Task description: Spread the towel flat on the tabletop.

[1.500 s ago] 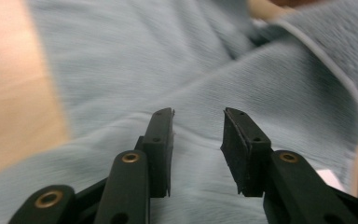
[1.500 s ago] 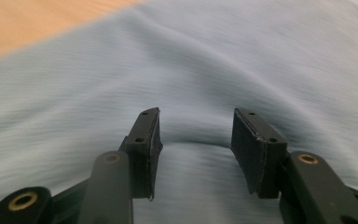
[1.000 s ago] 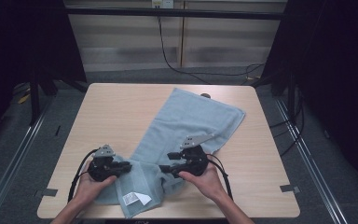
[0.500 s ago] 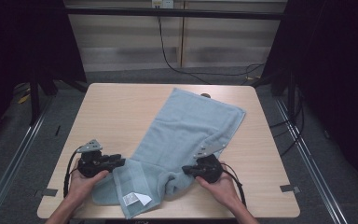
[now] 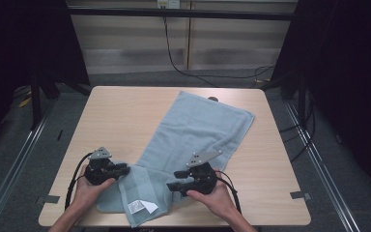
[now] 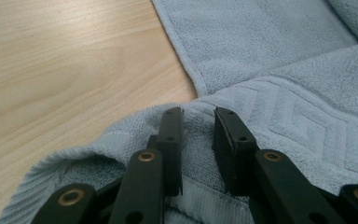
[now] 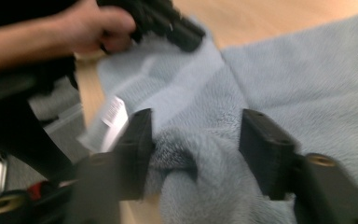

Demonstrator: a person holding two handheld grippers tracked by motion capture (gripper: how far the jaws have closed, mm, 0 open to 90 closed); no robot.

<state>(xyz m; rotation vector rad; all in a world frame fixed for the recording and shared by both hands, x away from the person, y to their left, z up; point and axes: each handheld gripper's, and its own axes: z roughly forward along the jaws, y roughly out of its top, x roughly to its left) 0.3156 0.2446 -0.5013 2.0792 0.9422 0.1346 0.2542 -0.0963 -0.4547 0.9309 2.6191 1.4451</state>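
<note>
A light blue towel [image 5: 198, 130] lies slantwise on the wooden table [image 5: 125, 111], its near end folded over and showing a white label [image 5: 142, 207]. At the towel's near left edge, my left gripper [image 5: 126, 169] points right. In the left gripper view its jaws [image 6: 198, 114] rest on the bunched hem [image 6: 307, 116] with a narrow gap, having just been closing. My right gripper [image 5: 172, 180] points left at the towel's near right side. Its jaws [image 7: 196, 121] have just been opening and stand wide around a raised fold [image 7: 200, 154], blurred.
The right gripper view shows the other hand with the left gripper [image 7: 168, 21] beyond the label [image 7: 109, 116]. The table's front edge runs just below both hands. Bare wood lies left of the towel and along the far right.
The right gripper swung out to the right half a second ago and has come back left onto the towel's fold. The left gripper has barely shifted.
</note>
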